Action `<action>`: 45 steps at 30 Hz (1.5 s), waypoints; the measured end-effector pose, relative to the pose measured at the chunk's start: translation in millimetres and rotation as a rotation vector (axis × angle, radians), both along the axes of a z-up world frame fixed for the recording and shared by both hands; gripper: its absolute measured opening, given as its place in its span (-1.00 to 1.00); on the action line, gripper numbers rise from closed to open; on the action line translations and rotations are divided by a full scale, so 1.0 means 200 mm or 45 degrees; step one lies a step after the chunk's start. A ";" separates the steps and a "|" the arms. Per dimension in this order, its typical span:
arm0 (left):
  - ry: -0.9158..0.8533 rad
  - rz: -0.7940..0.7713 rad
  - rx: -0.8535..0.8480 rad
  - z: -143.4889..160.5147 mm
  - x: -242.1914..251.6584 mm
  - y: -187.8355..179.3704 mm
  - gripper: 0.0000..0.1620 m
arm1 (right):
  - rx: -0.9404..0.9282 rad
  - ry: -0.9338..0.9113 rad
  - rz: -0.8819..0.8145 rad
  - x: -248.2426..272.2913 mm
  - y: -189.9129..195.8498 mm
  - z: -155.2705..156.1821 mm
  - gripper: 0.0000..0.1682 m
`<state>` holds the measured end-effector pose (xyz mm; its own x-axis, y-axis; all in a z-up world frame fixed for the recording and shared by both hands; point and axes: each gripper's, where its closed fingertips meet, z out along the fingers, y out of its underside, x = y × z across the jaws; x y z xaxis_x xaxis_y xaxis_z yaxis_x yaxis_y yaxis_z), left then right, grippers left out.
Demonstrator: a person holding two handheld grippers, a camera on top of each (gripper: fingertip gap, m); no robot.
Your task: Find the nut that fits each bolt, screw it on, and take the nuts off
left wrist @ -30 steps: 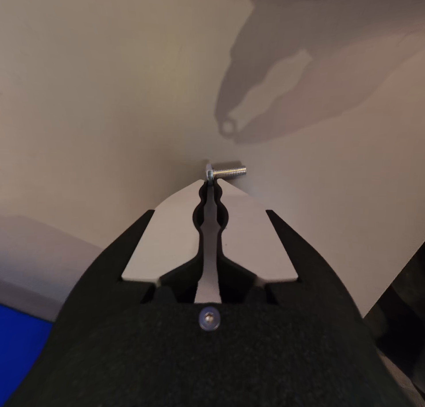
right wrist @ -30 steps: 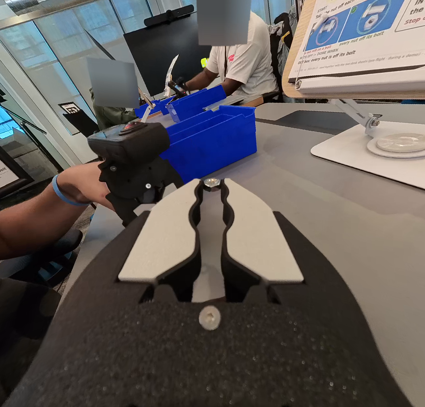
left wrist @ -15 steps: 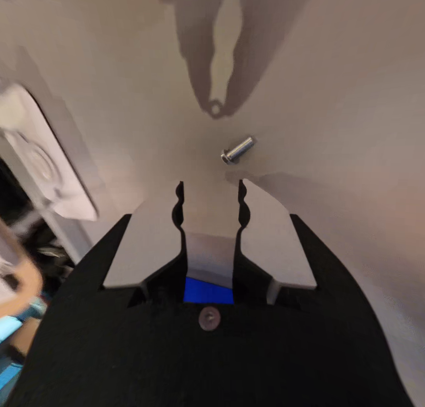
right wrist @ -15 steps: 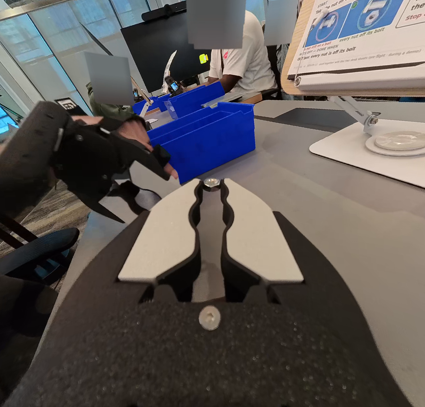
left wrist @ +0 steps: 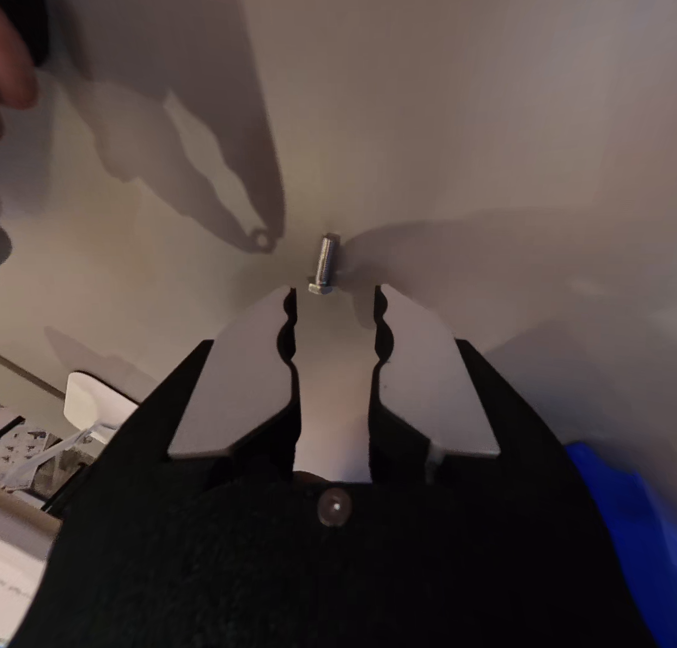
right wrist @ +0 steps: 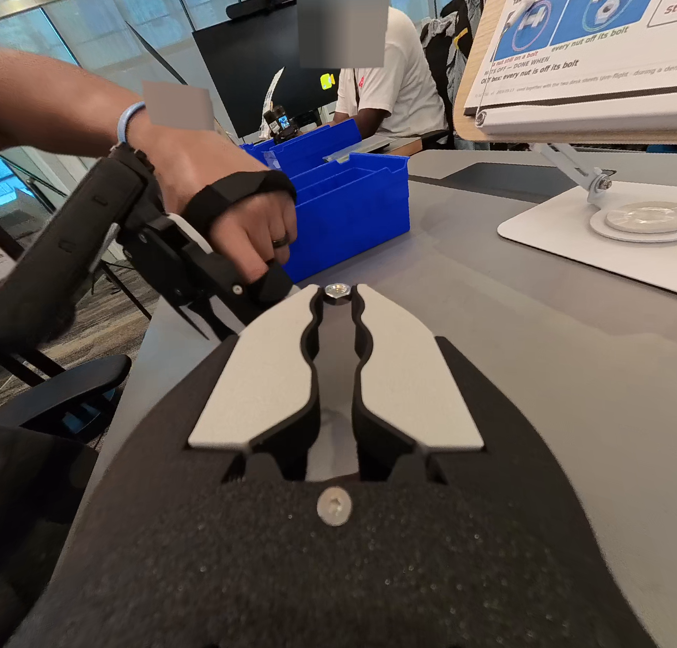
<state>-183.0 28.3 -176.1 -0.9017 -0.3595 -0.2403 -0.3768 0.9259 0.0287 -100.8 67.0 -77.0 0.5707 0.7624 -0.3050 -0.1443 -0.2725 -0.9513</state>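
Table [right wrist: 513, 337]: grey top, wide and bare around the work, running far to a blue bin [right wrist: 351, 213] and, at the right, a white stand base [right wrist: 586, 242] under a tilted instruction board [right wrist: 571, 44].
Left gripper [left wrist: 333, 291]: tipped down over the table, its jaws standing apart with nothing between them. From the right wrist view you can see the person's hand [right wrist: 227, 205] strapped to it, knuckles forward, nose angled at the tabletop.
Right gripper [right wrist: 337, 293]: held level, well above the surface, jaws pinched in on the nut [right wrist: 337, 290] at the very tips, hole facing up.
Bolt [left wrist: 324, 264]: lying flat on the table, just beyond the left fingertips and a touch left of their midline. Head nearest the gripper, shank pointing straight away, so its long axis runs along the fingers, not across them.
What matters next: the left gripper is the closer one, I'd say; a short push forward should put the head between the jaws.
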 end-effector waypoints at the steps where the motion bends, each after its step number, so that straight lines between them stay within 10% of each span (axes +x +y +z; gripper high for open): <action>1: 0.034 -0.020 0.018 -0.01 0.00 0.02 -0.50 | -0.001 0.001 0.000 0.00 0.00 0.00 -0.83; 45: 0.317 -0.038 -0.063 -0.09 0.02 0.04 -0.81 | 0.000 0.025 0.025 0.01 -0.01 0.02 -0.83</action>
<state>-178.4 35.7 -194.7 -0.9413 -0.3374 0.0074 -0.3360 0.9391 0.0716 -98.8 65.5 -72.2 0.5493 0.7737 -0.3158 -0.1573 -0.2754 -0.9484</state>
